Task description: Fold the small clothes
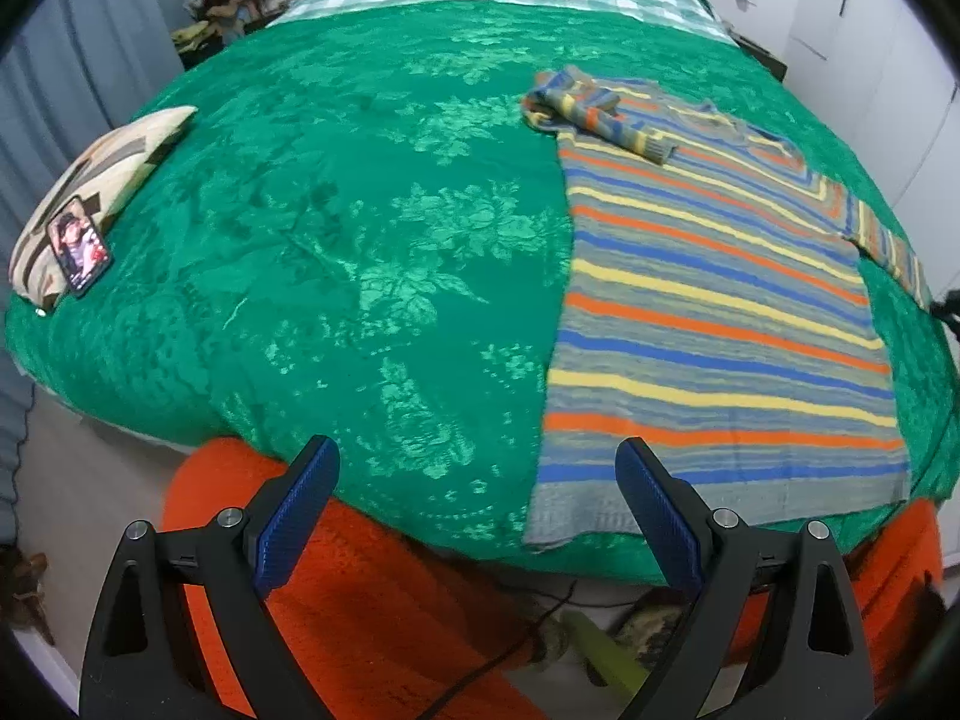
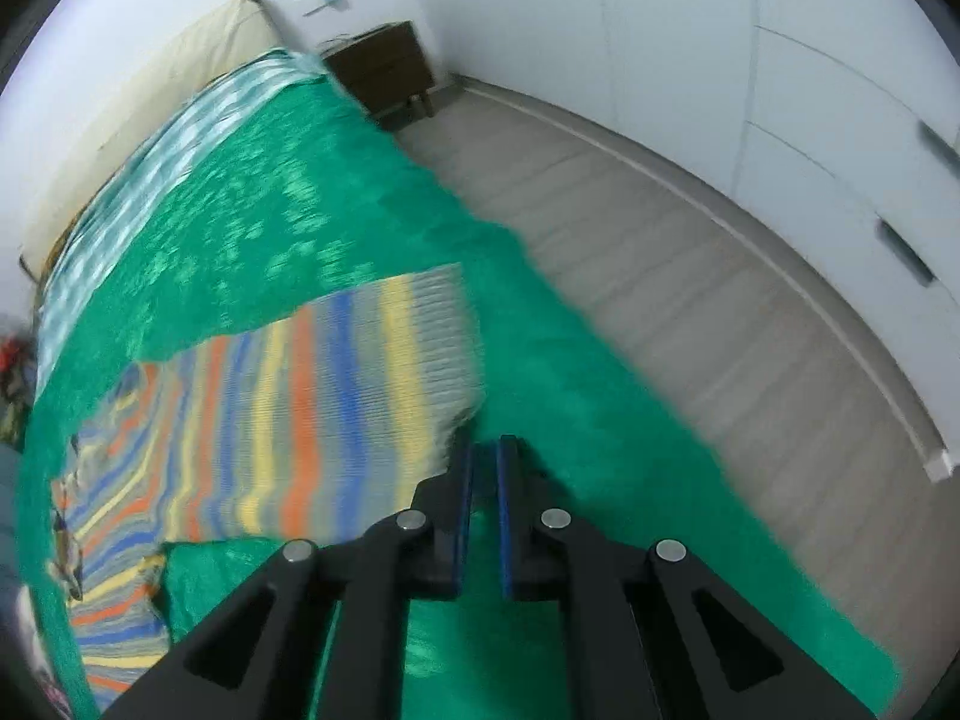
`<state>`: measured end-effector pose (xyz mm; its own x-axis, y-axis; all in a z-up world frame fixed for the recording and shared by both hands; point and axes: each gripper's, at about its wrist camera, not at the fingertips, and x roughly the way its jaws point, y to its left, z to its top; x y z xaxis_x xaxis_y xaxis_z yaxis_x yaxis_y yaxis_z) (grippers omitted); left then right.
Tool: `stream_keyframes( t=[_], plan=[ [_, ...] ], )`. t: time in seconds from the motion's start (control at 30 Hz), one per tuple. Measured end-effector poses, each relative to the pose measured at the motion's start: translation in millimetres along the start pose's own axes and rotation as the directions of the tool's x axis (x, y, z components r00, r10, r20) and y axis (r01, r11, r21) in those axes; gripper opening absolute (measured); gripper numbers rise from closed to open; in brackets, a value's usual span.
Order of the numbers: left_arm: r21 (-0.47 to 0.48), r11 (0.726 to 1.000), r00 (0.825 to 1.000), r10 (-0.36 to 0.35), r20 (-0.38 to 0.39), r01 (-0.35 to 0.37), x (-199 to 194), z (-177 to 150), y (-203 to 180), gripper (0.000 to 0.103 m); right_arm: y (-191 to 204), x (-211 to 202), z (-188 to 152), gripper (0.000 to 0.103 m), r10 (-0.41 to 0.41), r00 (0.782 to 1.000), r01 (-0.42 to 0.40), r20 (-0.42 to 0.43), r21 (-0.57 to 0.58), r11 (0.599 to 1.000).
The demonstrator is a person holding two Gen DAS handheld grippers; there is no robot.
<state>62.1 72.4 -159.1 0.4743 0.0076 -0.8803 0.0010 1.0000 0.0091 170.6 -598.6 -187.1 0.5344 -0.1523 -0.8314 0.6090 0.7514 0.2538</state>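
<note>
Lying sweater (image 1: 708, 300), hem nearest camera.

The left wrist camera looks from the foot of the bed (image 1: 372, 252) toward the headboard, a little back from the edge and above it. The right wrist camera is low and close over the bed's right side, facing along it to the nightstand (image 2: 384, 69). Both views share the striped sweater (image 1: 714, 324) and green cover
</note>
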Motion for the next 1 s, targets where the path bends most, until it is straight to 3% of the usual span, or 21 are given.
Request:
stream_keyframes(
  t=[0.13,0.23,0.33,0.4,0.43,0.47,0.53,0.57,0.7,0.8,0.87,0.93,1.0],
  plan=[
    [-0.004,1.000,1.000,-0.010,-0.020,0.010,7.6,-2.0,-1.7,0.094,-13.6,-22.4,7.5,0.016,-0.025,1.000,0.026,0.017,-0.030,0.999],
    [0.013,0.999,0.999,-0.031,-0.025,0.031,10.4,2.1,-11.8,0.094,13.5,-34.7,7.6,0.021,0.125,0.992,-0.121,0.019,-0.158,0.980],
    [0.060,0.998,0.999,-0.032,-0.004,0.032,4.4,5.1,-25.2,0.094,44.5,-21.3,-1.9,0.033,0.165,0.986,-0.165,-0.025,-0.269,0.949],
    [0.088,0.996,1.000,-0.019,0.016,0.017,-1.5,4.7,-29.8,0.094,48.7,2.9,-8.8,0.029,0.090,0.992,-0.113,-0.091,-0.291,0.950],
    [0.099,0.995,1.000,-0.010,0.027,0.008,-5.0,3.2,-30.1,0.094,46.5,9.4,-10.1,0.017,0.065,0.993,-0.092,-0.102,-0.289,0.953],
    [0.106,0.994,0.999,-0.003,0.037,-0.001,-8.0,1.5,-28.8,0.094,40.9,8.8,-10.1,0.012,0.039,0.996,-0.058,-0.074,-0.276,0.959],
    [0.103,0.995,0.999,0.005,0.044,-0.010,-10.5,-3.1,-23.3,0.095,39.1,-5.3,-11.3,0.020,-0.086,0.996,0.083,-0.001,-0.270,0.959],
    [0.095,0.995,0.999,0.001,0.037,-0.005,-9.2,-4.6,-20.6,0.095,42.9,-13.9,-15.8,0.020,-0.106,0.994,0.105,0.012,-0.294,0.950],
    [0.065,0.997,0.999,-0.049,-0.010,0.049,2.9,-7.9,-16.3,0.094,83.1,-55.9,-61.3,0.020,0.066,0.994,-0.096,-0.084,-0.439,0.893],
    [0.082,0.994,0.997,-0.069,-0.023,0.071,8.6,-4.2,-26.4,0.094,118.1,-87.9,-125.6,0.024,0.204,0.954,-0.293,-0.221,-0.527,0.798],
    [0.118,0.990,0.997,-0.075,-0.008,0.075,8.3,-0.3,-37.5,0.095,138.0,-102.0,-174.6,0.029,0.247,0.918,-0.386,-0.309,-0.561,0.732],
    [0.155,0.985,0.997,-0.079,0.010,0.076,8.6,4.1,-48.3,0.095,150.3,-107.1,-213.1,0.031,0.260,0.887,-0.446,-0.382,-0.564,0.695],
    [0.181,0.980,0.996,-0.088,0.014,0.084,12.7,8.9,-57.0,0.095,156.8,-106.9,-254.0,0.031,0.221,0.871,-0.463,-0.439,-0.583,0.668]
  ],
)
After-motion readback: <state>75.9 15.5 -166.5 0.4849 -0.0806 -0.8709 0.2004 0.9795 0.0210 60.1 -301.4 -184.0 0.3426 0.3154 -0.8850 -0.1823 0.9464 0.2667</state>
